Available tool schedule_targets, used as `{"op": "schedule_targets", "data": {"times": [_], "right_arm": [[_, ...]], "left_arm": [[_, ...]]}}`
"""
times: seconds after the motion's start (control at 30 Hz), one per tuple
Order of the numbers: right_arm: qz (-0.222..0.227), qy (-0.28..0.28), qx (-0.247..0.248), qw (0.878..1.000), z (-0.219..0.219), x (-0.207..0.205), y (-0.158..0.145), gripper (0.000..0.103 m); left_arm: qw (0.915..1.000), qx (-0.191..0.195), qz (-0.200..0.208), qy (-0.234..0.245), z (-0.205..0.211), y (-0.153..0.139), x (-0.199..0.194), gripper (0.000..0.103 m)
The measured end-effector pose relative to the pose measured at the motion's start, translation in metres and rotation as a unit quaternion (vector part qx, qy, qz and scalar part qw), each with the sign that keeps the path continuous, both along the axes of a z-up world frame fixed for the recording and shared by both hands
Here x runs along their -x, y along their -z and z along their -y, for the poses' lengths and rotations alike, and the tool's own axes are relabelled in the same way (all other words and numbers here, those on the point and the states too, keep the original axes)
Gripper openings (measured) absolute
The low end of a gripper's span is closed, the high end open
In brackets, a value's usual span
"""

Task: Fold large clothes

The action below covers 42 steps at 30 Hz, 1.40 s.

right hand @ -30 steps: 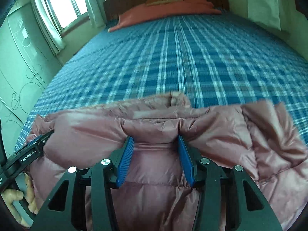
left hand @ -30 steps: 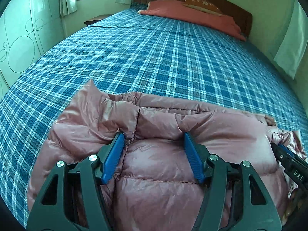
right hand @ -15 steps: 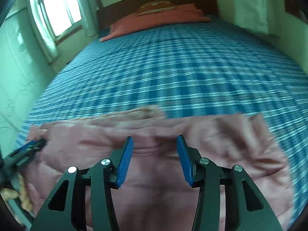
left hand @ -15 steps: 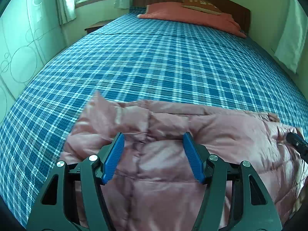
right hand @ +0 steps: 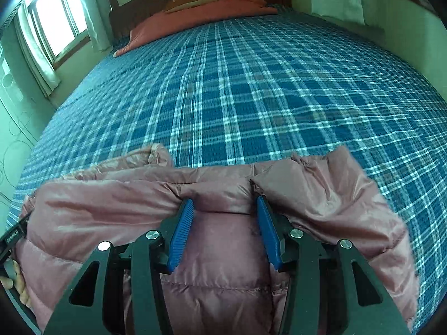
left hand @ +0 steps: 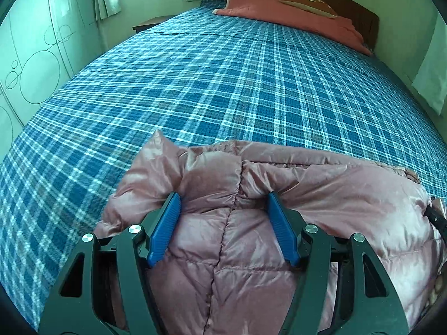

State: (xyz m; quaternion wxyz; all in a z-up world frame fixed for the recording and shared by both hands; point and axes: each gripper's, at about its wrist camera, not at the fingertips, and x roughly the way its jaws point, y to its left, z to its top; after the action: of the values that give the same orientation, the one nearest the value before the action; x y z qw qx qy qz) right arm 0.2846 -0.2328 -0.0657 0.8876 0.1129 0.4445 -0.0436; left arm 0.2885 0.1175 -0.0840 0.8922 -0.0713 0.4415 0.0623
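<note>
The left gripper (left hand: 223, 203) and right gripper (right hand: 225, 209) each pinched a thick fold of the pink jacket (left hand: 321, 189), jaws half apart around the padding; it hung over the near edge of the plaid bed (left hand: 223, 83); slick fabric might slip free.

Soft daylight from the window (right hand: 53, 25) far beyond the jaws to their left, green cast on walls, sheen on the jacket (left hand: 307, 195) between the jaws, heavy fisheye bending, dark vignetted corners, slight motion blur
</note>
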Motion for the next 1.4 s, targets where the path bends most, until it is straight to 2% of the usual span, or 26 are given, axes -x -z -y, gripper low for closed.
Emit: {"op": "schedule_targets", "data": {"times": [0.13,0.27,0.4,0.6,0.67,0.73,0.83,1.0,1.2,1.33,1.4], "right_arm": [[-0.02,0.02,-0.013,1.0,0.017,-0.004,0.011,0.047],[-0.026,0.015,0.005,1.0,0.013,-0.009,0.011,0.049],[-0.013,0.023,-0.021,0.999,0.021,0.004,0.001,0.049],[0.007,0.038,-0.025,0.999,0.041,0.046,-0.026,0.05],[0.007,0.043,-0.021,0.999,0.049,0.064,-0.032,0.056],[0.008,0.048,-0.017,0.999,0.058,0.084,-0.037,0.057],[-0.003,0.064,-0.026,0.998,0.076,0.117,-0.039,0.057],[-0.013,0.089,-0.056,0.994,0.097,0.173,-0.035,0.057],[-0.007,0.119,-0.113,0.986,0.113,0.241,-0.027,0.057],[0.003,0.132,-0.172,0.976,0.117,0.275,-0.014,0.057],[0.01,0.137,-0.215,0.967,0.114,0.289,-0.005,0.057]], "left_arm": [[0.9998,0.014,-0.003,-0.011,-0.011,0.0,0.003,0.065],[0.9994,0.027,-0.02,-0.01,-0.015,0.011,-0.005,0.069],[0.999,0.038,-0.023,-0.009,-0.019,0.003,0.0,0.068],[0.9983,0.058,-0.003,0.001,-0.037,-0.023,0.04,0.072],[0.9975,0.07,0.001,-0.011,-0.052,-0.027,0.063,0.073],[0.9955,0.091,-0.005,-0.027,-0.068,-0.025,0.085,0.073],[0.99,0.126,-0.017,-0.061,-0.096,-0.015,0.126,0.073],[0.9816,0.158,-0.012,-0.107,-0.131,-0.001,0.197,0.073],[0.9707,0.2,-0.003,-0.132,-0.144,0.012,0.262,0.073],[0.953,0.259,0.01,-0.156,-0.142,0.027,0.303,0.073],[0.9449,0.282,0.019,-0.165,-0.137,0.031,0.317,0.073]]}}
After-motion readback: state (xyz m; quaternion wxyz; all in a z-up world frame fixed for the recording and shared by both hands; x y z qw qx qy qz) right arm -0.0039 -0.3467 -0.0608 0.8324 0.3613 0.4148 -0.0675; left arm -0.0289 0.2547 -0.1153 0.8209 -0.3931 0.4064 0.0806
